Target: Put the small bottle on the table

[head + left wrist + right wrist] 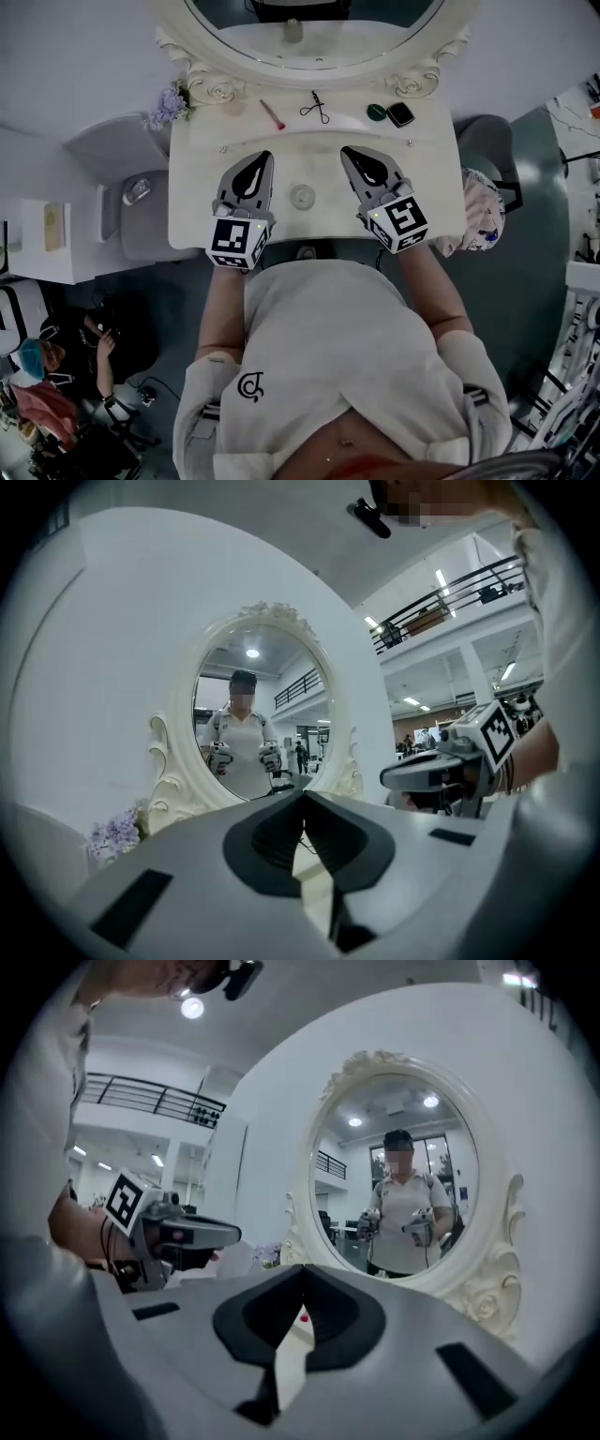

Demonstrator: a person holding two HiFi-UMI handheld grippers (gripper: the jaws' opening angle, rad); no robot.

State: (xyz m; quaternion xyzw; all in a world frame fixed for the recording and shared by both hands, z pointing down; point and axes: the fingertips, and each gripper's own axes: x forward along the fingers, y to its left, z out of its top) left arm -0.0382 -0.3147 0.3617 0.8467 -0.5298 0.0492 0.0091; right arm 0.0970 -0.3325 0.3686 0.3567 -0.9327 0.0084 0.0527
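Small bottle (302, 196): seen from straight above as a pale round top, standing on the white table (431, 187) in front of the mirror (309, 75), well out from its frame and touching neither tool. Left gripper (266, 157): held over the table before the mirror's left half, jaws pressed together with nothing between them. Right gripper (346, 152): held before the mirror's right half, jaws likewise closed and empty. Close under the mirror's frame: a pink stick (272, 114), scissors (316, 108), a small green round thing (376, 112) and a dark case (401, 114). At the mirror's left foot: purple flowers (169, 103).
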